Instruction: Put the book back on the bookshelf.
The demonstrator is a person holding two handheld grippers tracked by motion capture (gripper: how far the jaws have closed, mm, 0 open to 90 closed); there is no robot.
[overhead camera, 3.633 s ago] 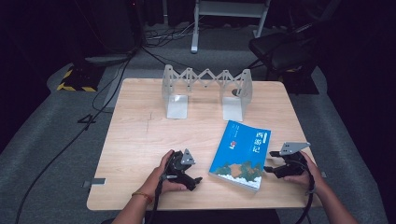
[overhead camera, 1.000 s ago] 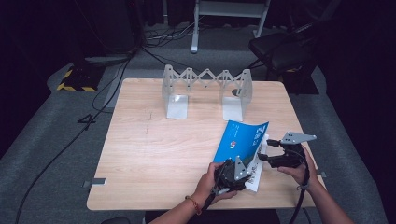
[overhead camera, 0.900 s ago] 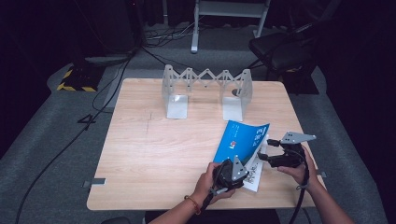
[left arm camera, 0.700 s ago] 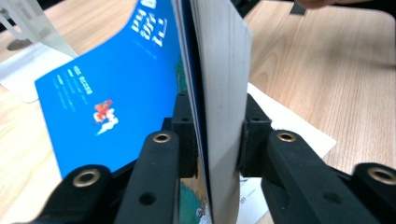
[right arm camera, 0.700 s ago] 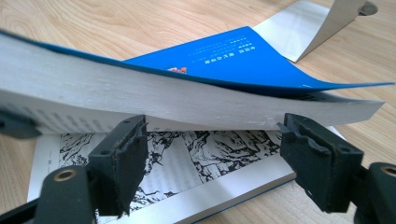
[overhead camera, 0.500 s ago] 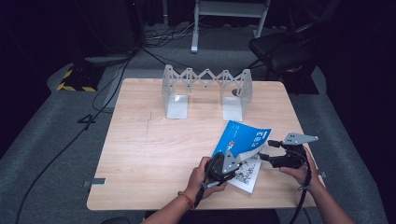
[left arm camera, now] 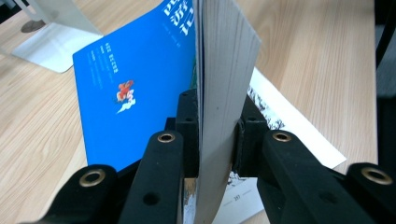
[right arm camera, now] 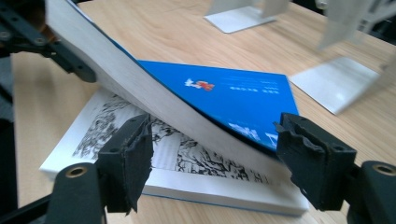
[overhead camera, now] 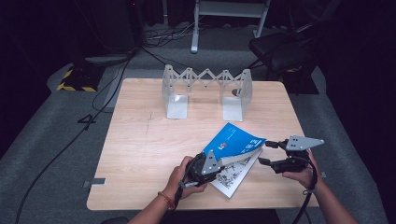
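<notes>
Blue book (overhead camera: 233, 156), lower right of frame, opened on table: left gripper (overhead camera: 210, 166) clamped on lifted cover-and-page sheaf to expose print; right gripper (overhead camera: 267, 153) agape, empty, poised at spine.

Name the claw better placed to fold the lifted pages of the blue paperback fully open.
Left. The left claw is already shut on the blue paperback's lifted block of pages; the right claw stands open beside the spine, holding nothing.

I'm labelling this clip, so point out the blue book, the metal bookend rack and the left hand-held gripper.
blue book (overhead camera: 233, 141), high view, lifted blue cover
metal bookend rack (overhead camera: 205, 80), high view, zigzag middle
left hand-held gripper (left arm camera: 217, 135), left gripper view, page block clamped between the pads
</notes>
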